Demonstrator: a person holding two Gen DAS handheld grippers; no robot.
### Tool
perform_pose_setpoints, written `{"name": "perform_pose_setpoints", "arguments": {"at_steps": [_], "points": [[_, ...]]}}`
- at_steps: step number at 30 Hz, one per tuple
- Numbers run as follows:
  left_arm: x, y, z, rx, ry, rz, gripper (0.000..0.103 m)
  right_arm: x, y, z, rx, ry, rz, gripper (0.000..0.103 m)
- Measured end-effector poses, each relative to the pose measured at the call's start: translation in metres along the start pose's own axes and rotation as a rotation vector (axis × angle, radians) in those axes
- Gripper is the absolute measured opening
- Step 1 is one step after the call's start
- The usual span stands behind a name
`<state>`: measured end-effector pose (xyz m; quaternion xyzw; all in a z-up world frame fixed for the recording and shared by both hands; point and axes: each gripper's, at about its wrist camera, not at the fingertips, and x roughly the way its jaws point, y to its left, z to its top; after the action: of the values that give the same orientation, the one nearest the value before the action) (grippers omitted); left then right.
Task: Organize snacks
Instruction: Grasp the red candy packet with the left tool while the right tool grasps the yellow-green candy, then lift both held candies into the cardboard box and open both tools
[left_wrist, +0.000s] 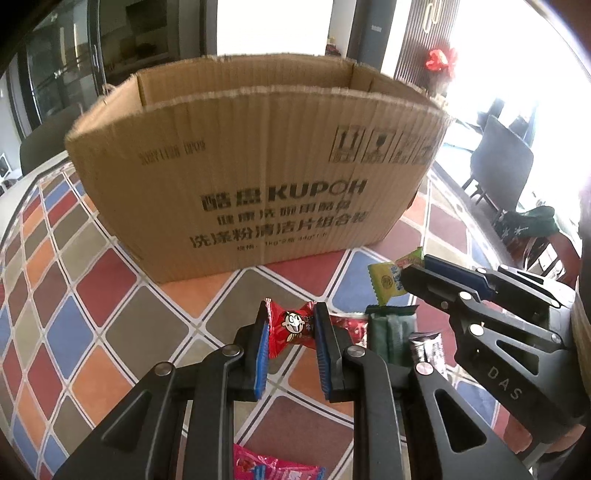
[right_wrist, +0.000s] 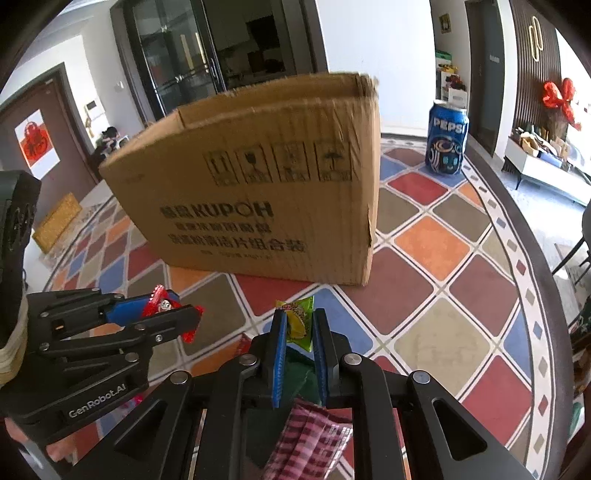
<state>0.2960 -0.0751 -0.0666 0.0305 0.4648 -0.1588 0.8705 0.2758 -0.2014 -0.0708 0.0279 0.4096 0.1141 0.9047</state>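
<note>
An open cardboard box (left_wrist: 255, 162) stands on the tiled table ahead of both grippers; it also shows in the right wrist view (right_wrist: 258, 192). My left gripper (left_wrist: 291, 325) is shut on a red candy (left_wrist: 290, 328) with a cartoon face, held above the table; it also shows in the right wrist view (right_wrist: 166, 308). My right gripper (right_wrist: 299, 325) is shut on a yellow-green snack packet (right_wrist: 299, 325), seen in the left wrist view (left_wrist: 388, 280) too. A dark green packet (left_wrist: 391, 332), a silver packet (left_wrist: 424, 349) and a pink packet (left_wrist: 266, 465) lie below on the table.
A Pepsi can (right_wrist: 447, 138) stands right of the box on the table (right_wrist: 436, 236). A pink checked packet (right_wrist: 314, 443) lies under my right gripper. A chair (left_wrist: 498, 162) stands beyond the table's right edge.
</note>
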Motion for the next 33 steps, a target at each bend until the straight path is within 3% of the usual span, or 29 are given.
{"name": "perform_pose_setpoints", "arguments": {"at_steps": [21, 33], "points": [[-0.068, -0.001, 0.018, -0.001, -0.171, 0.016, 0.022, -0.062, 0.023, 0.024, -0.042, -0.167, 0.011, 0.015], [-0.103, 0.001, 0.044, 0.011, -0.271, 0.036, 0.022, -0.089, 0.033, 0.048, -0.052, -0.263, 0.024, 0.015]]}}
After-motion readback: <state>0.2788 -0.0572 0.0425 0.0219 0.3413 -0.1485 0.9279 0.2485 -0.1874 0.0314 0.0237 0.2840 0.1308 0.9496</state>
